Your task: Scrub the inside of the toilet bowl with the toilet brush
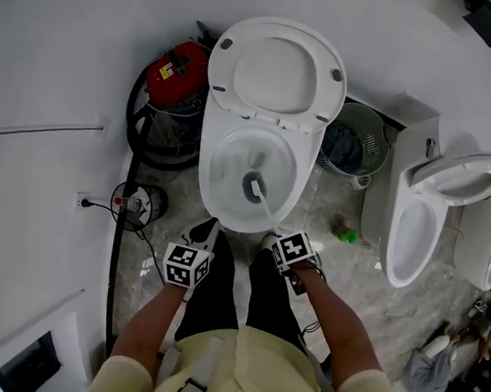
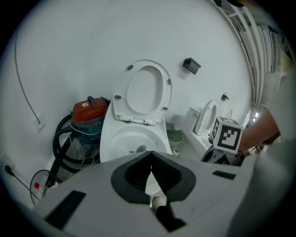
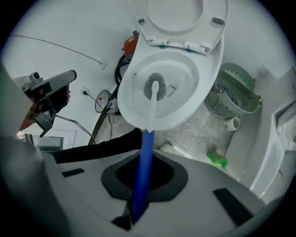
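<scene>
Right gripper view, fingers [image 3: 194, 196] on toilet brush [image 3: 148, 143], handle end hidden, L fingers [image 2: 92, 187] closed

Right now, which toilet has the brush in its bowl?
The middle toilet beside the red vacuum: the toilet brush, held by the right gripper, reaches into its bowl. The toilet to its right has none.
</scene>
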Motion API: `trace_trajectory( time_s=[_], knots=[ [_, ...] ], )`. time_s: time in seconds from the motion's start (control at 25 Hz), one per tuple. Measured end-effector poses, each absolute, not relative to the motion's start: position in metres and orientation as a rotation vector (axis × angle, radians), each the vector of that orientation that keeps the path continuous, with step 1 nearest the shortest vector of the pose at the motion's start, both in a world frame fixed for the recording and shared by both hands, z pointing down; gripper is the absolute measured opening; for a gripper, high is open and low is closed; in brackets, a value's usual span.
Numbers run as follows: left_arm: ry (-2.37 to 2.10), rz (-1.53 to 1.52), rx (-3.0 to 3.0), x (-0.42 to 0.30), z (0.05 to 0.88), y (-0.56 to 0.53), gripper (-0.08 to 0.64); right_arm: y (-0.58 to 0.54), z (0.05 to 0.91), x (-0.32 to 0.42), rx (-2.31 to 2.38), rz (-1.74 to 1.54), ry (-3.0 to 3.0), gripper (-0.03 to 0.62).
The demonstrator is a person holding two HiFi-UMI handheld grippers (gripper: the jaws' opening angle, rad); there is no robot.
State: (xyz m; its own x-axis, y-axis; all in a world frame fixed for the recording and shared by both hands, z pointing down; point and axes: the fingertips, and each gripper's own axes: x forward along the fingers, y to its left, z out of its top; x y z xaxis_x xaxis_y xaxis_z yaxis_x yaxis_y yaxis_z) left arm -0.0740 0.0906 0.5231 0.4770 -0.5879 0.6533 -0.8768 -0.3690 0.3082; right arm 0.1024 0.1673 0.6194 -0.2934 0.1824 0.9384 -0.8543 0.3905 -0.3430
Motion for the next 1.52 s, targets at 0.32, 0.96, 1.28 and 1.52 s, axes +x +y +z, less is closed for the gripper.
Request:
trace_trajectory(
  time_s=[0.32,0.96,1.28,1.52],
  knots=[
    [-1.045,0.68,2.112,-0.089,0.563,0.074,0.012,0.154,0.652,0.069,0.701,1.278,-1.445,0.026],
    [-0.836,0.813,2.173,-0.12,0.605,0.052,0.012,0.15,0.697,0.005,0.733,1.422,-1.302,0.026],
    [-0.836,0.847,2.153,-0.122,0.618,0.059,0.012,0.14,0.697,-0.023,0.706,1.498,-1.359,0.026],
    [-0.934,0.824,2.092,-0.11,0.624,0.056,0.012,0.122,0.7,-0.013,0.66,1.46,-1.401,0.025]
  ],
)
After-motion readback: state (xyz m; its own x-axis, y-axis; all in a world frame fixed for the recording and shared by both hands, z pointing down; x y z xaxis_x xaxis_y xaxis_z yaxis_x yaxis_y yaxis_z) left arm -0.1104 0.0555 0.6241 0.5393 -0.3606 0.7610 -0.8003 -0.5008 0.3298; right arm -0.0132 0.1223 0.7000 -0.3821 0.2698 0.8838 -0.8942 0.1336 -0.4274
